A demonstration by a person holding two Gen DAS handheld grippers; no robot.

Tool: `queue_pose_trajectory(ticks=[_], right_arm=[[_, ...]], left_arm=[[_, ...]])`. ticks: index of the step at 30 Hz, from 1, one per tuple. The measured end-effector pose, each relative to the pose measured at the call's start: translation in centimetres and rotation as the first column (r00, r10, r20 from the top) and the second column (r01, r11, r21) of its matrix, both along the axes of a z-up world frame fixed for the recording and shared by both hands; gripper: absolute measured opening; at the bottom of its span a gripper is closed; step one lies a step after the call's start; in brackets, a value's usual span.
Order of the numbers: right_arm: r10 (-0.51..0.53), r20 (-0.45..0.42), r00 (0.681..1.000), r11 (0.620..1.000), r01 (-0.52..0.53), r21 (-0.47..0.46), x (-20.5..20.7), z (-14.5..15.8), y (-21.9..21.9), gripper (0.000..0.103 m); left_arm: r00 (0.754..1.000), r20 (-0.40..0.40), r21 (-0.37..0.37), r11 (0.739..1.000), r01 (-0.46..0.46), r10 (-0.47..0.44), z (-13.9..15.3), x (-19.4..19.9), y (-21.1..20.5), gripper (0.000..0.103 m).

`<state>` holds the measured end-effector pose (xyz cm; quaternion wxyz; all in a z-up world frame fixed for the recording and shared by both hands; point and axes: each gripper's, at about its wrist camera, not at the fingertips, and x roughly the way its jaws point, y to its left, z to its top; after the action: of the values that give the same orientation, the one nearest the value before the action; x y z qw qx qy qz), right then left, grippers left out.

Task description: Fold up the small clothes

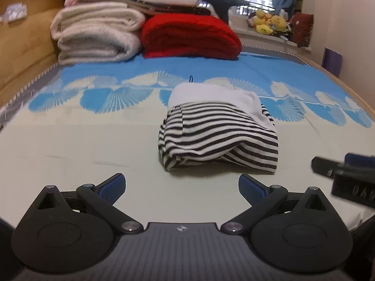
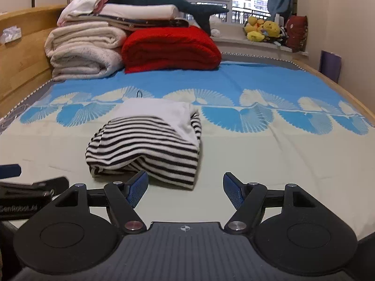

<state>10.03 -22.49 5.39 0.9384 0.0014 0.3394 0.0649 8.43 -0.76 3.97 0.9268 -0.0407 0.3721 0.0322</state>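
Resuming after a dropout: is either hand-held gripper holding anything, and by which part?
Nothing is held. The left hand-held gripper and right hand-held gripper are open and empty; the folded striped garment lies free on the bed.

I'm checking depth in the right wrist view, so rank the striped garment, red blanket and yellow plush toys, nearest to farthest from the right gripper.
1. Folded black-and-white striped garment, just ahead of the right gripper, slightly left.
2. Folded red blanket, far end of the bed, left of centre.
3. Yellow plush toys, on the windowsill, right.

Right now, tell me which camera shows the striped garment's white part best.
The left wrist view: the striped garment sits centred and sharp, its white part spread wide. The right wrist view shows the same garment off to the left, slightly blurred.
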Motion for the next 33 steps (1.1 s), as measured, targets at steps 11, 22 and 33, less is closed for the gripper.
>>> queue_pose_trajectory(ticks=[11,22,33], right_arm=[[0.043,-0.02,0.999,0.999,-0.043,-0.014,0.0,-0.6,2.4,0.072],[0.039,-0.023,0.999,0.999,-0.039,-0.018,0.2,-0.8,2.7,0.072],[0.03,-0.027,0.999,0.999,-0.031,-0.02,0.3,-0.8,2.7,0.072]], left_arm=[[1.0,-0.014,-0.02,1.0,0.006,-0.006,-0.3,0.4,0.4,0.102],[1.0,-0.017,-0.04,0.999,-0.004,0.003,-0.3,0.8,0.7,0.103],[1.0,-0.021,-0.045,0.999,-0.002,0.001,-0.5,0.9,0.5,0.103]])
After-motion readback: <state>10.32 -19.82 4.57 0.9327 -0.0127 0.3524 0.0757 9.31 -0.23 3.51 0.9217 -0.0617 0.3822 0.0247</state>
